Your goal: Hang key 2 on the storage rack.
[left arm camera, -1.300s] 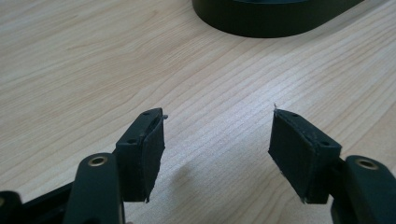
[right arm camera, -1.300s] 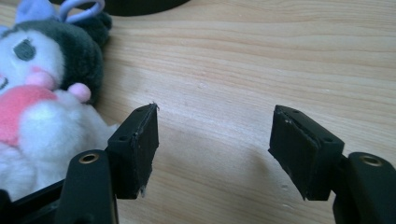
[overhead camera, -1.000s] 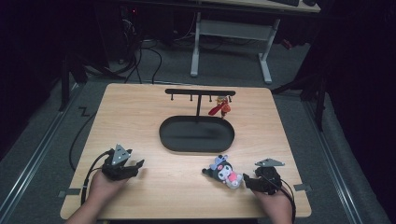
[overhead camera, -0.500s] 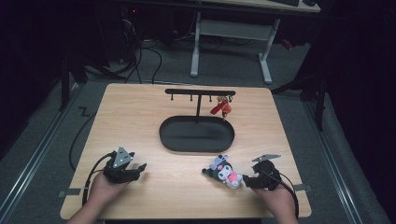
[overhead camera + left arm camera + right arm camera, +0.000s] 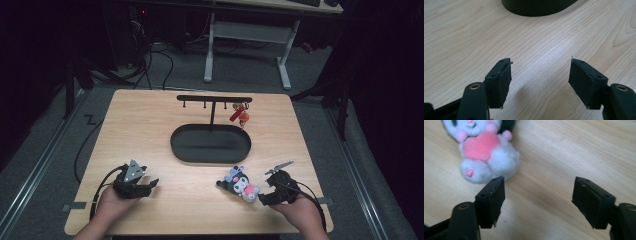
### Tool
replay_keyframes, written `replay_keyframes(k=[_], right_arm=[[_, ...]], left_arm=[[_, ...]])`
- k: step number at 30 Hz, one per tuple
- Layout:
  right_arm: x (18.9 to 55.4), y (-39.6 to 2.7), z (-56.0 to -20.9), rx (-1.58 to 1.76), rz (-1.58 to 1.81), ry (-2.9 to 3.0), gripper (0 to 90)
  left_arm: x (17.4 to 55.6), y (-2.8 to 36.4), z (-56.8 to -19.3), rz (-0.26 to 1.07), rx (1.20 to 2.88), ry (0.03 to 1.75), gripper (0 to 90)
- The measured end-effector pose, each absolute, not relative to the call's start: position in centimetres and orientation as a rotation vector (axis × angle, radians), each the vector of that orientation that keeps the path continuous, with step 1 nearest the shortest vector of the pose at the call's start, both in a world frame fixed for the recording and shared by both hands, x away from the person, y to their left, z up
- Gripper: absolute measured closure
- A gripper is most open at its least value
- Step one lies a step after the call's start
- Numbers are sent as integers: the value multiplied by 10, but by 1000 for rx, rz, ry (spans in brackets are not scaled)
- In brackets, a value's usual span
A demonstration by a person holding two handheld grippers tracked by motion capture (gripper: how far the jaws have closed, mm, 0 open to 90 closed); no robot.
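- The plush toy (image 5: 240,183) lies on the desk (image 5: 150,130) near its front edge, right of the middle, just left of the right gripper (image 5: 272,187) in the high view.
- In the right gripper view the plush toy (image 5: 485,150), white with a pink heart on its chest, lies ahead and to the left of the fingers (image 5: 492,200); its lower end sits just beyond the tip of the left one, and whether they touch cannot be told.
- The right gripper's fingers stand spread and have just been opening; only bare desk wood shows between them, and the toy is outside the gap.
- The left gripper (image 5: 145,185) rests in the person's left hand (image 5: 112,205) at the front left of the desk, well apart from the toy; its fingers (image 5: 499,82) are spread wide over bare wood, pinching nothing.
- A black oval tray (image 5: 210,145) lies at the middle of the desk, beyond the toy; its rim (image 5: 536,10) shows at the top of the left gripper view.
- Behind the tray a black hook rack (image 5: 214,100) stands upright, with a red charm (image 5: 239,116) hanging near its right end.
- Nothing lies between the right gripper and the toy.
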State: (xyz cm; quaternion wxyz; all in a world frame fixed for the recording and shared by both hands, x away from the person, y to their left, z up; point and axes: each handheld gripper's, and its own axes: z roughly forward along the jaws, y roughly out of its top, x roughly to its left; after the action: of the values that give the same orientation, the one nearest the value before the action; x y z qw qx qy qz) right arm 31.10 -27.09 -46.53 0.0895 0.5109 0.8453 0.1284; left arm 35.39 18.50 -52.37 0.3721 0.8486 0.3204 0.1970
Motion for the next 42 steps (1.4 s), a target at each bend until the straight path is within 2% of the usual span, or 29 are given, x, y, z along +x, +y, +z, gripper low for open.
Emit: replay_keyframes(k=[3, 5, 18, 31, 32, 35, 36, 37, 38, 42], right_arm=[[313, -267, -464, 1537, 340, 2557, 157], [313, -261, -464, 1532, 304, 2576, 143], [321, -234, -466, 1456, 290, 2658, 120], [335, -213, -483, 1332, 210, 2761, 232], [337, -213, -483, 1341, 213, 2769, 285], [338, -212, -484, 1349, 228, 2760, 325], [339, -210, -484, 1328, 227, 2762, 376], [339, -210, -484, 1328, 227, 2762, 376], [338, -209, -484, 1324, 211, 2757, 440], [338, -207, -479, 1414, 243, 2741, 468]], left_arm=[[354, 184, -524, 502, 2182, 816, 347], [354, 184, -525, 497, 2183, 814, 347], [356, 183, -526, 484, 2196, 809, 347], [356, 183, -527, 471, 2207, 801, 347], [357, 183, -527, 469, 2207, 799, 347], [357, 182, -528, 467, 2209, 799, 347], [358, 182, -529, 461, 2213, 803, 347], [358, 182, -529, 461, 2213, 803, 347], [358, 182, -529, 462, 2213, 802, 347], [357, 183, -528, 461, 2210, 802, 348]])
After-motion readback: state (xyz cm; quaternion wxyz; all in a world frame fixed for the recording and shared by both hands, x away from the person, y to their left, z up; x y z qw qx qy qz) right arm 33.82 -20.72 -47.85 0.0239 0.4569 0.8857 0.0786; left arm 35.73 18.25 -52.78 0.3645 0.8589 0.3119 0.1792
